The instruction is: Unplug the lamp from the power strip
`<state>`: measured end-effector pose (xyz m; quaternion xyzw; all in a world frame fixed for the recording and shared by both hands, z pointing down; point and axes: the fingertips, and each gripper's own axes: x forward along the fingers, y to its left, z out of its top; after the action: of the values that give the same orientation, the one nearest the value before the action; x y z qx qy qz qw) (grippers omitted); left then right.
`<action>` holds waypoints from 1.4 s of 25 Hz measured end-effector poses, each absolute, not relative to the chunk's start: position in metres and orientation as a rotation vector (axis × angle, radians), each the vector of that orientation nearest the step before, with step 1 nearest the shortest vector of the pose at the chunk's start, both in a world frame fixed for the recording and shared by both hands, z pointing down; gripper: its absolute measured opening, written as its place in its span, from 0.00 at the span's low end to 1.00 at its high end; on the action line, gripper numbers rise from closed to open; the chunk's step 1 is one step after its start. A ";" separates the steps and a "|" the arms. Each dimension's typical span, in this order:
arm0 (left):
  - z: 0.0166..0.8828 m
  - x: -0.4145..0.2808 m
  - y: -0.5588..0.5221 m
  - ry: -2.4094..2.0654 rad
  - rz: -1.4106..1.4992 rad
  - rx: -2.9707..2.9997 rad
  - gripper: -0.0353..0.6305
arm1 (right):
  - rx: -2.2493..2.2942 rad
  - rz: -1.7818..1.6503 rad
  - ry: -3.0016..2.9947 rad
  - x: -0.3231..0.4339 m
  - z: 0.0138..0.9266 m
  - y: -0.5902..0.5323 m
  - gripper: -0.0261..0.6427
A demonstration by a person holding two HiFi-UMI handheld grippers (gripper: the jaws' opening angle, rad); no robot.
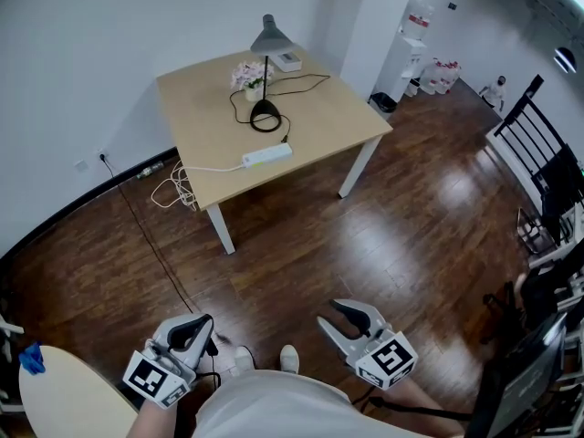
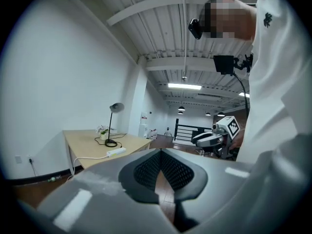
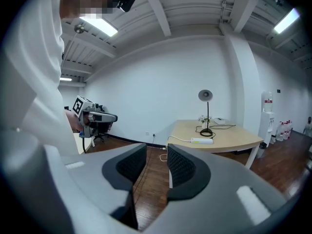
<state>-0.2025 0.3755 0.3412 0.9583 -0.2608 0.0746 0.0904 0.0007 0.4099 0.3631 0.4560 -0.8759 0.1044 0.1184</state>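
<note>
A grey desk lamp point(image 1: 265, 71) with a black round base stands on the light wooden table point(image 1: 201, 117), far ahead of me. Its black cord loops to a white power strip point(image 1: 266, 155) near the table's front edge. Both grippers hang low near my waist, well away from the table. My left gripper point(image 1: 196, 331) is shut with nothing in it. My right gripper point(image 1: 339, 322) stands open and empty. The left gripper view shows the lamp point(image 2: 113, 123) and strip point(image 2: 116, 151) at a distance, and so does the right gripper view, lamp point(image 3: 206, 113) and strip point(image 3: 202, 141).
A small flower pot point(image 1: 249, 78) and a white box point(image 1: 287, 60) sit behind the lamp. The strip's white cable point(image 1: 173, 185) coils on the floor left of the table. A water dispenser point(image 1: 411, 44) stands back right, a black railing point(image 1: 538, 135) right, a round pale tabletop point(image 1: 64, 400) lower left.
</note>
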 end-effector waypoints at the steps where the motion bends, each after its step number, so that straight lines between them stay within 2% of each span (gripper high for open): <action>1: 0.340 -0.201 0.378 -0.773 0.219 2.856 0.06 | 1.336 0.299 -2.564 0.000 0.361 0.411 0.25; 20: 0.339 -0.194 0.397 -0.723 0.236 2.890 0.06 | 1.284 0.280 -2.602 -0.024 0.352 0.420 0.24; 35: 0.345 -0.178 0.402 -0.699 0.266 2.897 0.06 | 1.282 0.280 -2.602 -0.013 0.356 0.426 0.24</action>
<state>-0.1785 0.4024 0.3446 0.9656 -0.2328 0.0886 0.0747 -0.0126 0.4257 0.3558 0.4371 -0.8871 0.0956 0.1137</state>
